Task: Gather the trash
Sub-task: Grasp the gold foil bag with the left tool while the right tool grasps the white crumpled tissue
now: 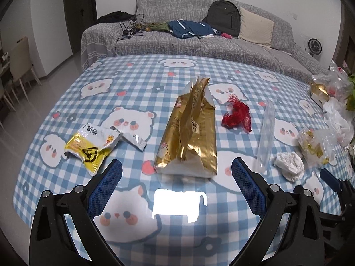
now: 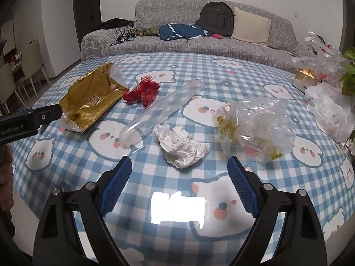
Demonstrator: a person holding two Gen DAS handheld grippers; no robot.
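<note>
Trash lies on a blue checked tablecloth point(image 1: 133, 84). A gold foil bag point(image 1: 188, 130) lies just ahead of my open, empty left gripper point(image 1: 176, 170); it also shows in the right wrist view point(image 2: 93, 97). A yellow-and-white wrapper point(image 1: 88, 146) lies to its left. A red net point(image 1: 237, 115), a clear plastic tube point(image 1: 266, 133) and a crumpled white tissue point(image 1: 288, 166) lie to its right. My open, empty right gripper point(image 2: 179, 168) is just short of the tissue point(image 2: 182, 144), with the tube point(image 2: 162, 110), the net point(image 2: 142, 90) and a clear bag with yellow scraps point(image 2: 255, 124) beyond.
Crumpled plastic bags point(image 2: 330, 110), a gold box point(image 2: 305, 77) and a green plant point(image 2: 349, 73) crowd the table's right edge. A grey sofa point(image 1: 199, 42) with a backpack and clothes stands behind the table. Chairs point(image 1: 20, 62) stand at the far left.
</note>
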